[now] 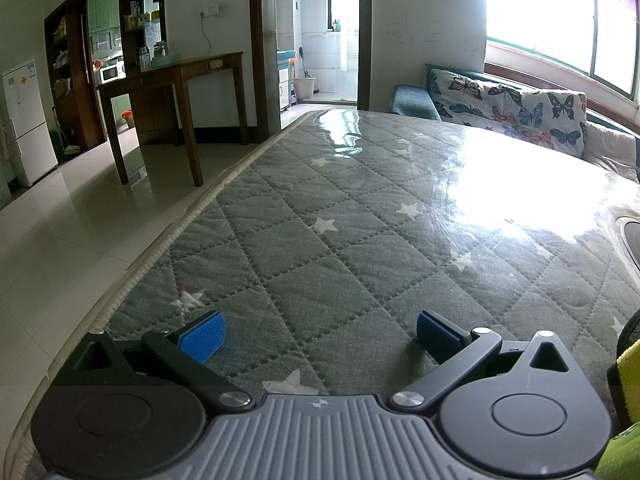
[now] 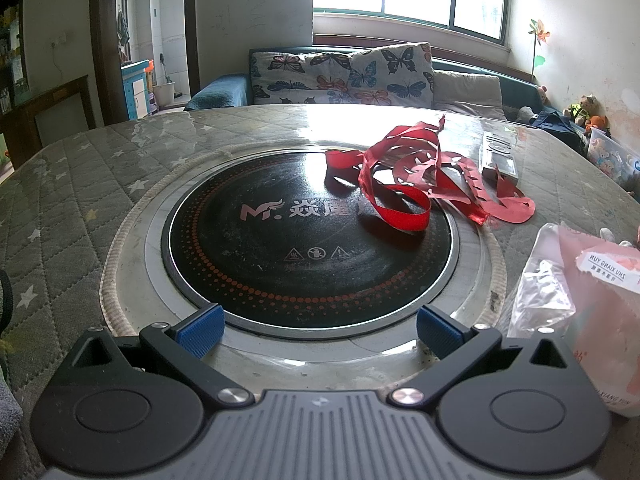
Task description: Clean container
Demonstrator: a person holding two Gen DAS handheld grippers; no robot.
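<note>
Quilted table (image 1: 320, 240) runs bare beyond left tool (image 1: 320, 334) — both tools gape, right tool (image 2: 320, 330) at cooktop (image 2: 308, 232) rim.

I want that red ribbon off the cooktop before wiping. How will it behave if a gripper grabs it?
The red ribbon lies in loose loops and twists, so it is probably floppy and will dangle and trail. It looks thin and very light; a pinch on one strand should lift it. Its cut-out edges may snag on the remote it lies against.
</note>
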